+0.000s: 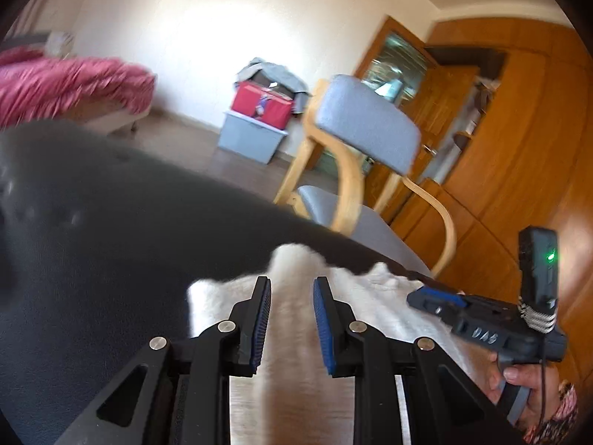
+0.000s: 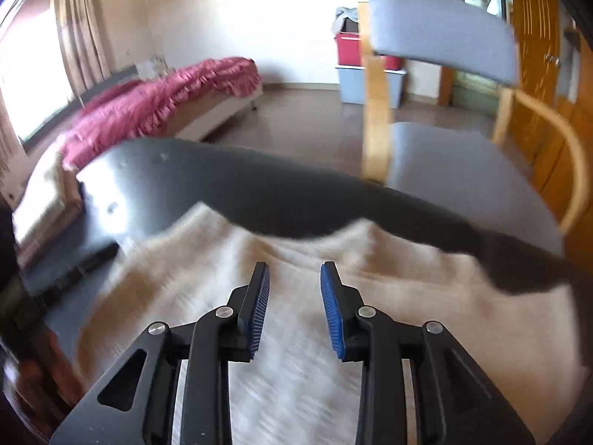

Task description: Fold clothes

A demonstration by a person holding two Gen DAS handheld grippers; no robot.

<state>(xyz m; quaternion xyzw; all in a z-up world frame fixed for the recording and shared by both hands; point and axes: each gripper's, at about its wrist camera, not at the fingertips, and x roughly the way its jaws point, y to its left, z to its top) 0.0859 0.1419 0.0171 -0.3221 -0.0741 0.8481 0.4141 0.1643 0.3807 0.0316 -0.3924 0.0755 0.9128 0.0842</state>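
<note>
A grey-cushioned wooden chair [image 2: 441, 48] stands beyond the dark table [image 2: 222, 181], a pink-covered bed [image 2: 166, 100] farther off.

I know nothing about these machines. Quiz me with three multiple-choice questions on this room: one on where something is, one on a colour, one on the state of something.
1. Where does the fluffy cream garment lie?
A. on the dark round table
B. on the bed
C. on the chair seat

2. What colour is the ruffled bedspread?
A. green
B. pink-red
C. yellow

3. How do the right tongs stand?
A. clamped on the garment
B. gripping the chair
C. apart, holding nothing

Answers: 1 A, the garment spreads over the dark tabletop; 2 B, the bed cover is pink-red; 3 C, a clear gap shows between the blue pads.
</note>
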